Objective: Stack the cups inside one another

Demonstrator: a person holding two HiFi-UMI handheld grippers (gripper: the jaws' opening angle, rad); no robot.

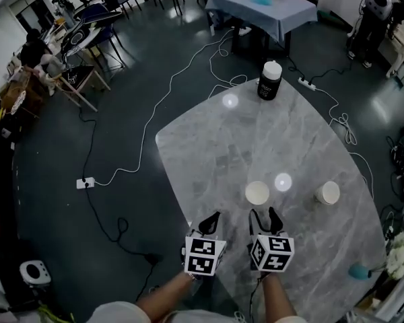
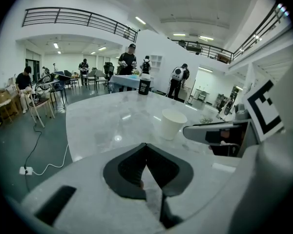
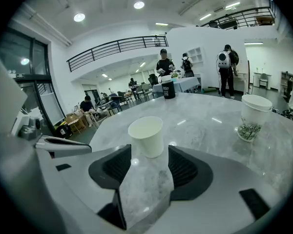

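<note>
Two cups stand on the grey marble table (image 1: 215,147). A plain white paper cup (image 1: 257,193) stands upright just ahead of my right gripper (image 1: 266,219). In the right gripper view this cup (image 3: 146,135) sits just beyond the open jaws of the right gripper (image 3: 149,151), apart from both pads. A second white cup with a dark printed pattern (image 1: 328,193) (image 3: 253,117) stands further right. My left gripper (image 1: 211,222) hovers near the table's front edge, its pads meeting at the tips (image 2: 145,145) with nothing between them. The plain cup (image 2: 173,123) lies ahead and to its right.
A black canister with a white lid (image 1: 270,81) stands at the table's far edge. White flowers (image 1: 397,254) and a teal object (image 1: 359,271) sit at the right rim. Cables (image 1: 161,106) trail over the dark floor on the left. People and chairs are far behind.
</note>
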